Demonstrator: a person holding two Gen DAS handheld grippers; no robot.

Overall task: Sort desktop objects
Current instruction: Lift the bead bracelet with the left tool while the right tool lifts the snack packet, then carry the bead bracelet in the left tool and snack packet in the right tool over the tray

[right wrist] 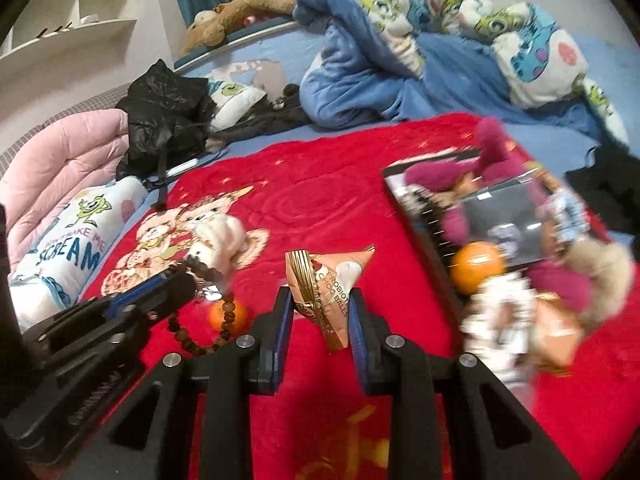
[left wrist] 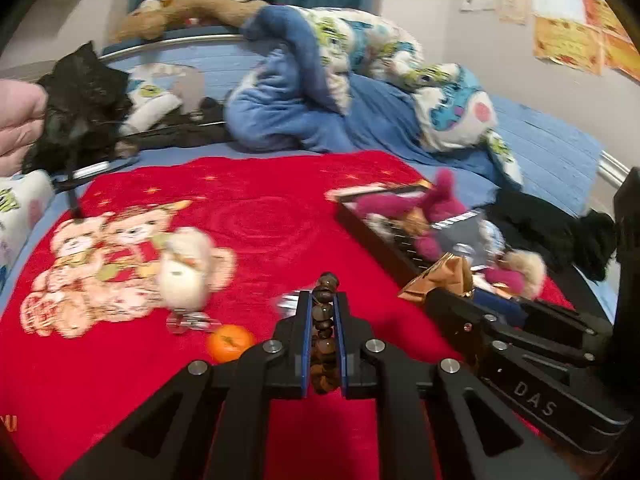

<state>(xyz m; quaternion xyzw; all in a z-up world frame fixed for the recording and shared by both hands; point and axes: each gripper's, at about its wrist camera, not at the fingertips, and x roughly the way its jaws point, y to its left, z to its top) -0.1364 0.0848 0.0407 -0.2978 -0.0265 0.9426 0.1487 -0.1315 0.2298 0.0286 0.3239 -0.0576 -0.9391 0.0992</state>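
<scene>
In the left wrist view, a pink quilt [left wrist: 18, 120] is seen at the left edge, and a black bag [left wrist: 80, 100] lies beside it. A red blanket [left wrist: 260, 216] with a printed bear picture fills the middle of the frame. On it, at the centre left, a white plush toy [left wrist: 184, 268] is found, and just below it a small orange [left wrist: 230, 342]. At the lower centre, the left gripper [left wrist: 325, 304] is nearly closed, and a string of brown wooden beads [left wrist: 324, 320] is pinched between its blue pads. To the right, the right gripper [left wrist: 440, 294] is seen from the side with a snack packet [left wrist: 444, 276] in it. Behind it, a black tray [left wrist: 384, 236] with a magenta plush toy [left wrist: 404, 204] and other items, blurred, is placed at the centre right.

In the right wrist view, the left gripper [right wrist: 188, 276] enters from the lower left, and the beads [right wrist: 224, 312] hang from it in a loop, in front of the small orange [right wrist: 240, 314]. At the lower centre, the right gripper [right wrist: 320, 300] is partly closed on the snack packet [right wrist: 328, 292], which is held upright between the pads. At the right, the black tray [right wrist: 424, 228] is seen, and a second orange [right wrist: 478, 266] rests at its near edge. The things in the tray are blurred.
</scene>
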